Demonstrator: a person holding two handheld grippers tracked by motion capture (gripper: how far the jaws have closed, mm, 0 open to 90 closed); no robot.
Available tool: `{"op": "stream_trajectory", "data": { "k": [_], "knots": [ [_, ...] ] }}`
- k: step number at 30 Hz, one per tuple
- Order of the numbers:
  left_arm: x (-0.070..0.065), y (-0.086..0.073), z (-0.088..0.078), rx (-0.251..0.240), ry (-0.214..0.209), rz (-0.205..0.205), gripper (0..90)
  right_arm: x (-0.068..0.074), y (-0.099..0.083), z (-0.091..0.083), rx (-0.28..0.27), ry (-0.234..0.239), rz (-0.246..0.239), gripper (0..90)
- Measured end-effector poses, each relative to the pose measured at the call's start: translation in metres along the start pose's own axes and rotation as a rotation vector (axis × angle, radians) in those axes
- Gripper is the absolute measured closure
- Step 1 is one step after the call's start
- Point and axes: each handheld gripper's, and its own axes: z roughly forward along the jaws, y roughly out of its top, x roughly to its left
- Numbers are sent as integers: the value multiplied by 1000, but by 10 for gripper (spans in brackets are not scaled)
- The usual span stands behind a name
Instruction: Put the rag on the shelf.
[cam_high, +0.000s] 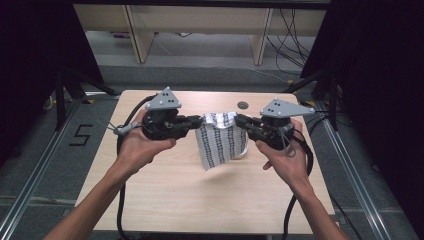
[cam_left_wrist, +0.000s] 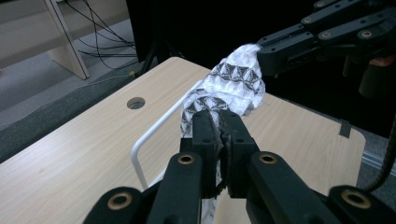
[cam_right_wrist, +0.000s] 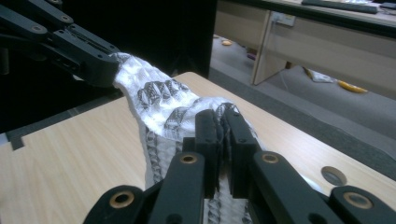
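A white cloth with a black patterned weave (cam_high: 220, 142) hangs above the middle of the table, stretched between both grippers. My left gripper (cam_high: 200, 120) is shut on the cloth's upper left corner, and my right gripper (cam_high: 238, 120) is shut on its upper right corner. In the left gripper view the jaws pinch the cloth (cam_left_wrist: 224, 91) at my left gripper (cam_left_wrist: 219, 120), with the other gripper's jaw gripping the far corner. The right gripper view has my right gripper (cam_right_wrist: 223, 119) clamped on the bunched cloth (cam_right_wrist: 159, 100). The cloth's lower edge droops to the tabletop.
A thin white wire frame (cam_left_wrist: 149, 133) stands on the light wooden table (cam_high: 165, 200) behind the cloth. A round cable hole (cam_high: 243, 105) sits near the table's far edge. Black curtains flank both sides, and wooden furniture legs and cables lie on the floor beyond.
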Motion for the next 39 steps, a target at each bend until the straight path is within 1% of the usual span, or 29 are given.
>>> {"op": "stream_trajectory", "data": {
  "k": [4,5,6,8,9,10,11,12,13,14,15,16,17,18,20,21,23,25,28,29,30,31,32,33,34,36,37,38,39],
  "knots": [
    [2,8,9,1,4,-3,852,-11,3,0,1,-26,5,863],
    [2,10,11,-1,6,-4,852,-11,4,0,7,-26,30,863],
    [3,11,12,0,5,-5,852,-14,5,1,4,-36,10,863],
    [4,13,15,-2,9,-8,852,-16,6,1,10,-38,11,863],
    [6,15,18,-4,13,-13,852,-19,7,3,11,-40,40,863],
    [7,16,20,-6,16,-17,851,-23,8,4,10,-43,22,863],
    [9,18,21,-5,20,-20,851,-24,9,5,10,-38,35,863],
    [9,18,21,-5,20,-20,851,-24,9,5,10,-38,35,863],
    [13,19,25,-7,27,-28,851,-29,10,8,11,-40,41,863],
    [13,19,25,-7,27,-28,851,-31,10,9,17,-48,36,863],
    [17,21,30,-8,36,-38,851,-33,11,10,17,-44,61,863],
    [20,22,32,-5,41,-43,851,-34,11,12,12,-52,55,863],
    [22,24,35,-9,44,-51,851,-36,12,14,9,-55,61,863],
    [25,25,37,-18,45,-57,851,-38,13,15,16,-52,57,862],
    [27,27,39,-17,50,-63,852,-40,14,17,21,-52,67,862],
    [33,31,44,-23,55,-76,851,-44,17,22,27,-54,88,862],
    [38,35,47,-25,67,-88,851,-48,19,26,22,-52,94,862],
    [43,39,53,-30,81,-94,851,-52,23,31,30,-64,113,862],
    [50,44,63,-37,95,-113,850,-61,27,39,27,-81,113,862],
    [52,44,66,-39,96,-119,850,-64,28,42,34,-87,132,862],
    [54,45,70,-44,100,-124,850,-68,28,44,31,-94,111,861],
    [56,45,73,-43,107,-131,850,-71,29,47,38,-87,118,861],
    [58,46,75,-26,112,-125,850,-72,29,50,48,-90,137,860],
    [61,46,81,-32,118,-144,849,-75,29,52,48,-92,137,859],
    [63,45,85,-38,118,-155,849,-79,29,56,51,-95,142,858],
    [69,44,92,-33,128,-175,848,-84,28,64,59,-88,173,858],
    [72,44,94,-37,131,-185,848,-88,28,68,63,-93,161,858],
    [76,43,97,-39,129,-211,847,-89,27,70,68,-102,179,858],
    [80,41,101,-40,131,-220,847,-92,26,75,74,-99,195,858]
  ]
}}
